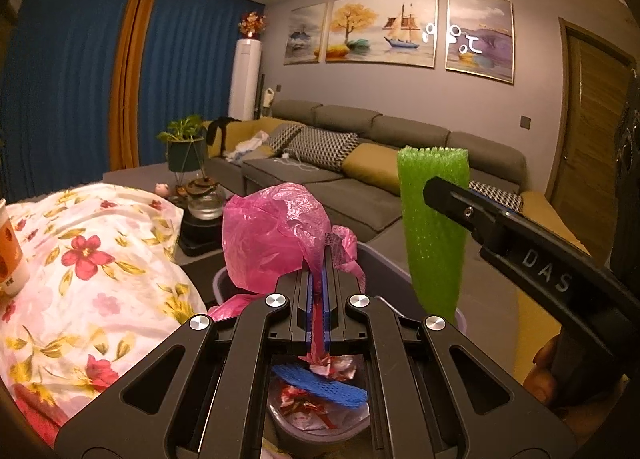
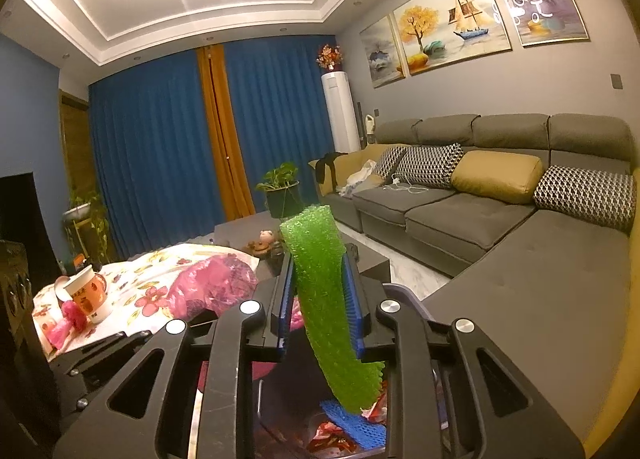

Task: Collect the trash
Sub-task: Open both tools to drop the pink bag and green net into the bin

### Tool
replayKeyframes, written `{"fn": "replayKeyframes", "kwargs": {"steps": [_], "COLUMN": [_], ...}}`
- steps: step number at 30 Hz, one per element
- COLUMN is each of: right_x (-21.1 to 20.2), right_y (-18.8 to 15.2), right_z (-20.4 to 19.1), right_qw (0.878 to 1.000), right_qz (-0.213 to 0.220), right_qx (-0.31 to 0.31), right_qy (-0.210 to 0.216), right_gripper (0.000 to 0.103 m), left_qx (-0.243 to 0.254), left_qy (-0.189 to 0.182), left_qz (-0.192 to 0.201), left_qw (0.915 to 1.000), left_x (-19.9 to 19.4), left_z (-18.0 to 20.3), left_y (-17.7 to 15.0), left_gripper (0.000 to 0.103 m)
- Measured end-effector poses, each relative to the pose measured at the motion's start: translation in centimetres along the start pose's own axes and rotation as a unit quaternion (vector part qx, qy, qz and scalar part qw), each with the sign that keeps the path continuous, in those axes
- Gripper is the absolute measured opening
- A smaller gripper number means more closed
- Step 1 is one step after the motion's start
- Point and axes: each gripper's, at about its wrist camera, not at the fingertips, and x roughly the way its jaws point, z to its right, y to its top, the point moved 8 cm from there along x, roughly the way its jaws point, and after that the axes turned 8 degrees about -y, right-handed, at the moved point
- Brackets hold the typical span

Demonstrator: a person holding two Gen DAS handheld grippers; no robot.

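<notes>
My left gripper (image 1: 320, 259) is shut on a crumpled pink plastic bag (image 1: 272, 235), which bulges above and left of the fingertips. Right below it stands a grey trash bin (image 1: 390, 271), with a blue foam net (image 1: 320, 383) and red wrappers inside. In the right wrist view, a green foam net sleeve (image 2: 320, 291) stands between the blue pads of my right gripper (image 2: 318, 253). It leans on the right pad, with a dark gap at the left pad, and its lower end hangs over the bin (image 2: 404, 293). The left wrist view shows that gripper (image 1: 432, 195) at the right, across the green sleeve (image 1: 434, 243).
A table with a floral cloth (image 1: 80, 259) lies to the left, with a paper cup (image 2: 88, 295) and pink scraps on it. A tea tray with a glass pot (image 1: 204, 203) sits beyond the bin. A grey corner sofa (image 1: 360, 187) fills the right side.
</notes>
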Motion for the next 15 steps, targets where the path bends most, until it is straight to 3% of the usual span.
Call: {"fn": "replayKeyframes", "kwargs": {"steps": [8,10,12,15], "right_x": [0.4,0.4,0.4,0.3], "right_y": [0.0,0.0,0.0,-0.1], "right_z": [-0.4,-0.5,-0.5,-0.5], "right_qw": [1.000,1.000,1.000,1.000], "right_qz": [-0.007,-0.008,-0.006,-0.004], "right_qx": [0.004,0.006,0.008,0.008], "right_qy": [0.002,0.001,-0.001,-0.003], "right_gripper": [0.030,0.038,0.046,0.047], "left_qx": [-0.009,-0.011,-0.010,-0.013], "left_qy": [-0.006,-0.011,-0.009,-0.009], "left_qz": [-0.010,-0.016,-0.021,-0.025], "left_qw": [0.9999,0.9998,0.9997,0.9996], "left_x": [1.2,1.5,1.8,2.0], "left_z": [-0.6,-0.6,-0.7,-0.8], "left_y": [-0.7,-0.9,-1.0,-1.2], "left_gripper": [0.003,0.004,0.010,0.018]}}
